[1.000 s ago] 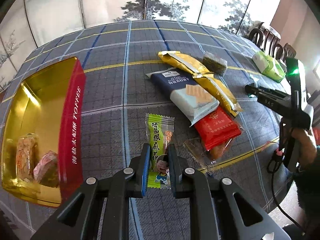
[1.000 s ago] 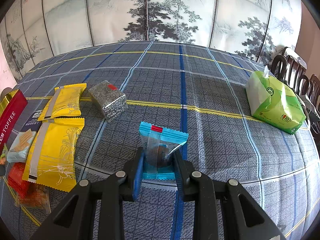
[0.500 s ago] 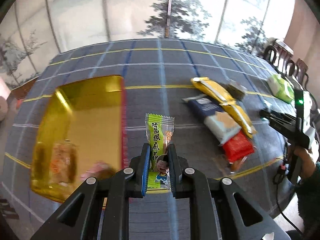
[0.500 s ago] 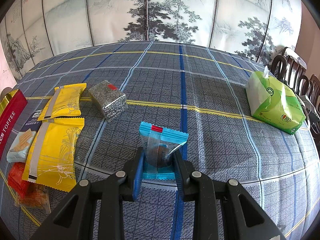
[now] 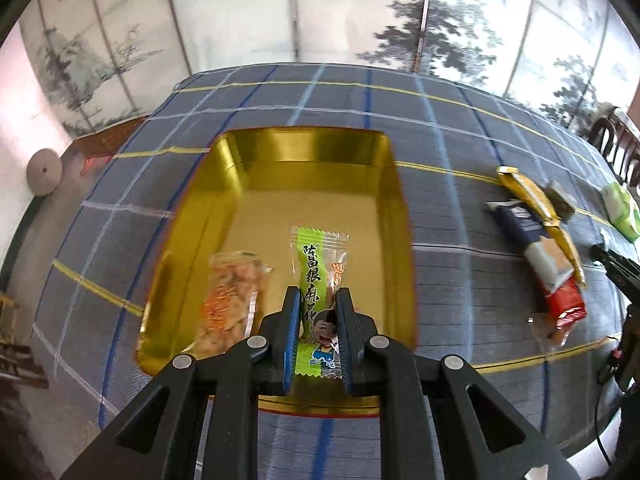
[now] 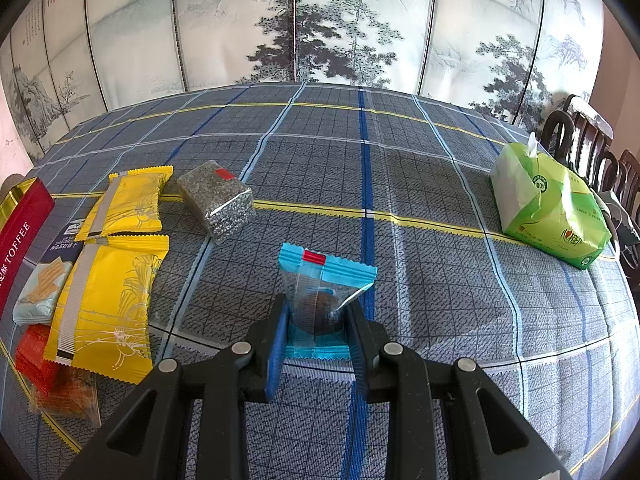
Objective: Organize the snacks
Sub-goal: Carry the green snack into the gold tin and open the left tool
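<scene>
We pinch the light, crinkly green snack (image 5: 318, 280) low on its wrapper with left gripper (image 5: 317, 312) over the tin's (image 5: 240, 160) near edge, right gripper (image 6: 318, 320) clamping the blue packet (image 6: 324, 280).

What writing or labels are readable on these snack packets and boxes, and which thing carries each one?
"TOFFEE": white letters on the red tin side; the characters before it are cut off.
"100%": round badge on the green tissue pack; its other print is too small.
"陈昌银麻花": green candy packet held in the left gripper.
Navy biscuit pack: white print is too blurred.
Blue packet in the right gripper: no text visible.
</scene>
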Demonstrator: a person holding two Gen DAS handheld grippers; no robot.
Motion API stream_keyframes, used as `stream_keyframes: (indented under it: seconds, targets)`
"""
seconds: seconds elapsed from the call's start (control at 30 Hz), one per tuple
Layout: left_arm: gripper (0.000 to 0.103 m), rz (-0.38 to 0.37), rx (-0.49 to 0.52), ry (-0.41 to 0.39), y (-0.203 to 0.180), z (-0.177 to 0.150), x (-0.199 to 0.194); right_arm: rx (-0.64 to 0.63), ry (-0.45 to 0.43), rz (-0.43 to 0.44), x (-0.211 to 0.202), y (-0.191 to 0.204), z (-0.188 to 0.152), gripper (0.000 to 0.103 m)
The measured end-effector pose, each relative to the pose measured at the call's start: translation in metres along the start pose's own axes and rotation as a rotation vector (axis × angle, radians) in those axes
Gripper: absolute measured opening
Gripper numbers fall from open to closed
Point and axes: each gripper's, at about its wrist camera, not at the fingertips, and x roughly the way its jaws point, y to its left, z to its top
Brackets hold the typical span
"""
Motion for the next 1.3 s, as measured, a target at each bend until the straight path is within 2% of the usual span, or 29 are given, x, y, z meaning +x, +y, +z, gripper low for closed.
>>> stream_keyframes:
  seconds: [0.67, 1.3]
  targets:
    - [0.015, 0.08, -0.02, 0.071, 0.035, -0.014, 0.025, -0.005, 0.0, -0.005, -0.002, -0.001, -0.002, 0.028]
    - [0.02, 0.117, 0.013, 0.084, 0.033, -0.018, 0.032, -0.007, 0.0, -0.008, -0.003, -0.002, -0.002, 0.028]
